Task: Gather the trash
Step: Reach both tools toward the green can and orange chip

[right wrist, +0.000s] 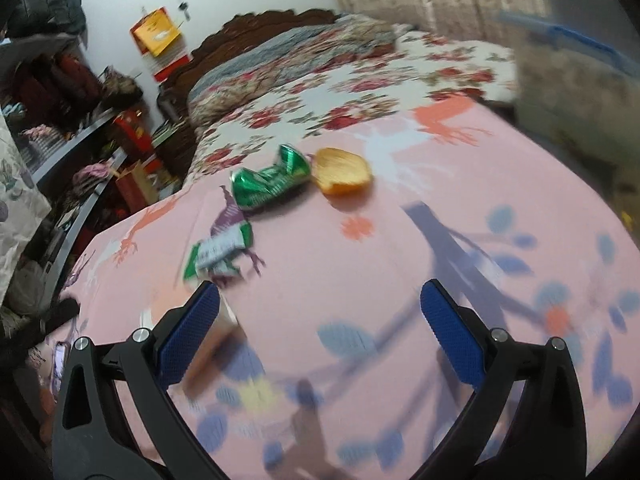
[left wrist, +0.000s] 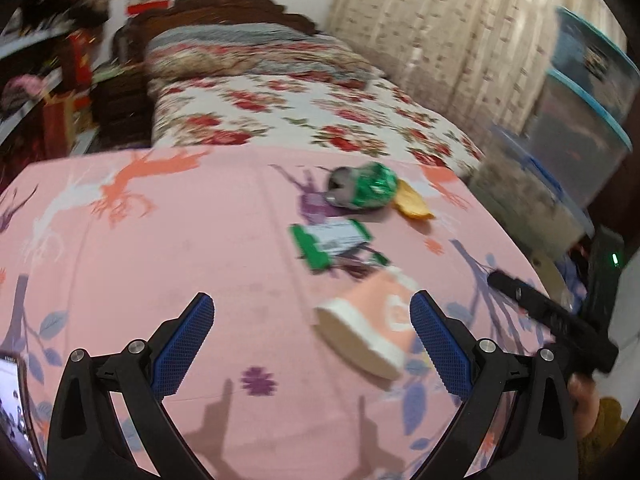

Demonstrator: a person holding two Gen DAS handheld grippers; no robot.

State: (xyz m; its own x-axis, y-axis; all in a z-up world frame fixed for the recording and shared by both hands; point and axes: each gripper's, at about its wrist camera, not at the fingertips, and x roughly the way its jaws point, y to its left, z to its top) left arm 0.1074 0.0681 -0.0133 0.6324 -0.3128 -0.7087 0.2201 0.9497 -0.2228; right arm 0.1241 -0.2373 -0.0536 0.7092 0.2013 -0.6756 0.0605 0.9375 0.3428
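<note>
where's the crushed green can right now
The crushed green can lies on the pink sheet, far side, touching the orange peel on its right, beyond the green wrapper.

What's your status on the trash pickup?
Left gripper open, empty. Right gripper open, empty. Tipped pink paper cup nearest; crushed green can, green wrapper beyond. Nothing blocking.

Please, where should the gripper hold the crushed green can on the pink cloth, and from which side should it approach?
Probably grip the crushed green can across its dented, narrowed middle, coming down from above with one finger on each long side. It lies on its side on the pink cloth, so its ends are wider and rounder. Keep clear of the orange peel lying against one end.
</note>
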